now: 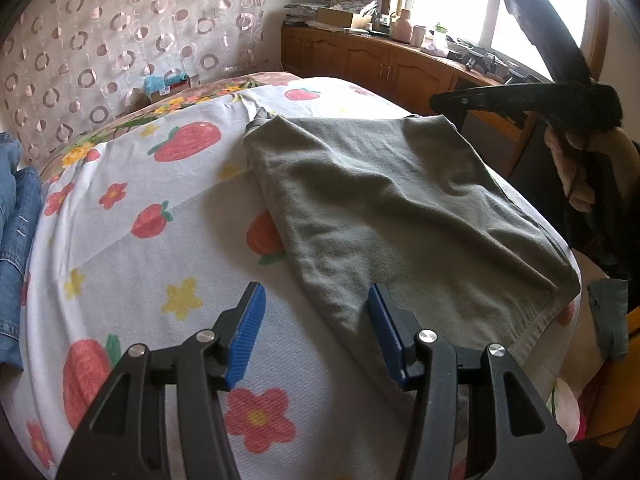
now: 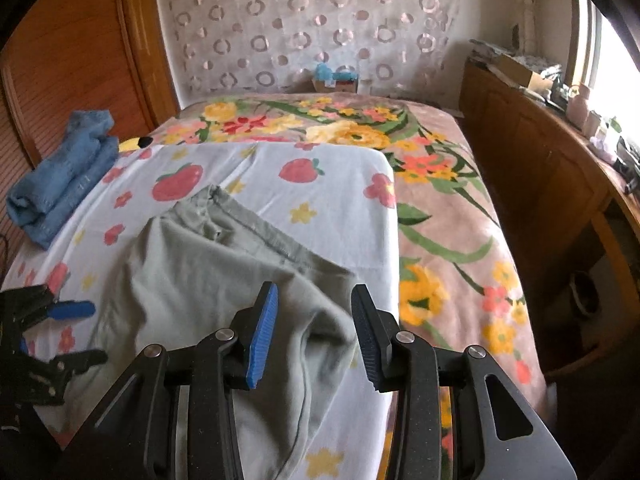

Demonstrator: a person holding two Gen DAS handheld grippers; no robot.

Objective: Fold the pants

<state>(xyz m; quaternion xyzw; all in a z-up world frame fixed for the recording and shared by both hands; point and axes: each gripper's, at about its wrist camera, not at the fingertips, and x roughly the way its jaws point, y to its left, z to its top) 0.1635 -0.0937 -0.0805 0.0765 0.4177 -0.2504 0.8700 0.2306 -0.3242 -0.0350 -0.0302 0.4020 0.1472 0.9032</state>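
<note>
Grey-green pants [image 2: 208, 280] lying partly folded on strawberry-print sheet [image 2: 328, 208]. Left gripper [image 1: 316, 320] spread, empty, at pants' near edge; right gripper [image 2: 314, 328] spread above pants. Risk: single-layer pinch drags fold askew.

My left camera low and close over the bed sheet [image 1: 160, 240], facing the window [image 1: 500, 12], my right camera close above, facing the curtain [image 2: 304, 24], both sharing the grey pants [image 1: 400, 208].

Grey-green pants [image 1: 384, 208] lie folded and slightly rumpled on the strawberry-print sheet [image 1: 160, 216], filling the centre-right of the left wrist view, hem toward the lower right.
</note>
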